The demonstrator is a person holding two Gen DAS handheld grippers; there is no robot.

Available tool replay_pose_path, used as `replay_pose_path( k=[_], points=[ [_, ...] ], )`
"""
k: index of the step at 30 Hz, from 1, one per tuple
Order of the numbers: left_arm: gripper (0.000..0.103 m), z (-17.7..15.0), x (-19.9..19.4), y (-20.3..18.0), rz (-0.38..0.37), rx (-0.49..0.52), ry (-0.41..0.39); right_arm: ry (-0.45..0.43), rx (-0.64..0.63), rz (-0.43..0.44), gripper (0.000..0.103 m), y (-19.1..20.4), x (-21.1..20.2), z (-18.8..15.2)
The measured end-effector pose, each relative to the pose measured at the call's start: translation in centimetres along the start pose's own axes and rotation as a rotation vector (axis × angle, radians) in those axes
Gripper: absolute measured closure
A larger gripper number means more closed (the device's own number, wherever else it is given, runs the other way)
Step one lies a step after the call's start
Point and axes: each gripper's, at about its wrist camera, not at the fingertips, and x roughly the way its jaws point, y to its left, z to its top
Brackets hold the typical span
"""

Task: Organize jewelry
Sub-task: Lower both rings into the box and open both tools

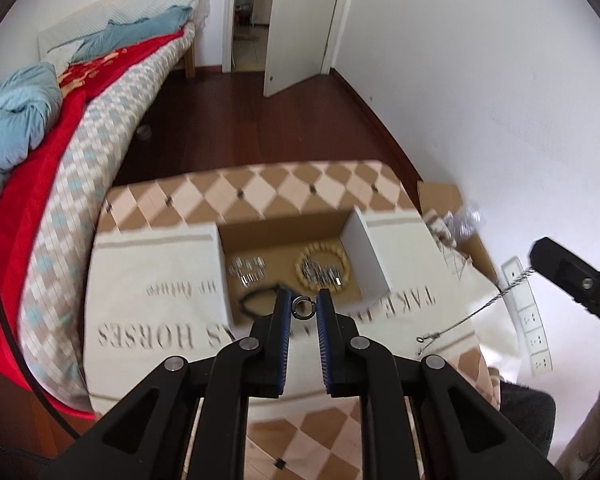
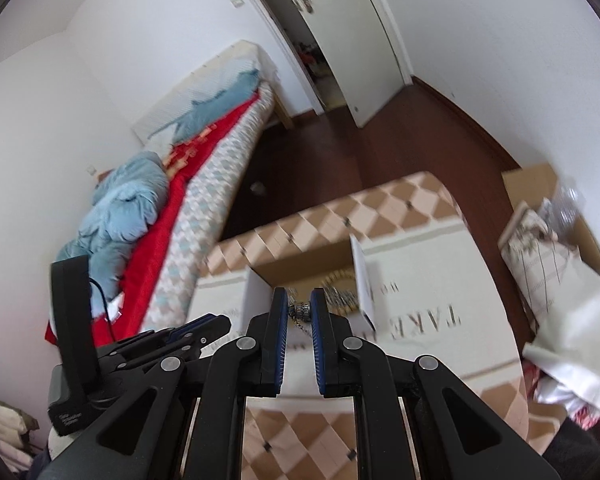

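My left gripper (image 1: 303, 307) is shut on a small dark metal ring (image 1: 302, 306), held above the near edge of an open cardboard box (image 1: 284, 236) on the table. In the box lie a wooden bead bracelet (image 1: 322, 271), silver pieces (image 1: 247, 270) and a black cord loop (image 1: 256, 300). My right gripper (image 2: 299, 309) is shut on a silver chain (image 2: 300, 312), which hangs from its tips; in the left wrist view the chain (image 1: 472, 314) dangles from the right gripper (image 1: 534, 266) over the table's right side.
The table has a checkered cloth (image 1: 260, 188) and a white cloth with lettering (image 1: 148, 304). A bed with red and blue bedding (image 1: 60, 128) lies left. A cardboard box with bags (image 2: 552, 224) stands right by the wall. An open door (image 1: 300, 28) is beyond.
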Motion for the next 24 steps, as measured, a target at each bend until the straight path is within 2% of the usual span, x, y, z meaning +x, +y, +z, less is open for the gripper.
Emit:
replay_pose_path(
  k=[4,8,15,24],
  points=[
    [0.093,2.9,0.3,1.8,0.009,-0.016,-0.012,-0.028,-0.026,0.020,0.091,1.6,0.2,2.6],
    [0.093,5.1,2.4,3.4,0.021,-0.027,0.016,-0.010,-0.039,0.022,0.091,2.4,2.8,4.7],
    [0.093,6.3,7.6,4.7,0.026,-0.030,0.113,0.108,-0.051,-0.050,0.091,1.4,11.6,6.3],
    [0.091,6.2,12.3,4.9,0.011,-0.044,0.205,0.231,-0.082,-0.126,0.091,-0.5,18.8,6.4]
  ],
)
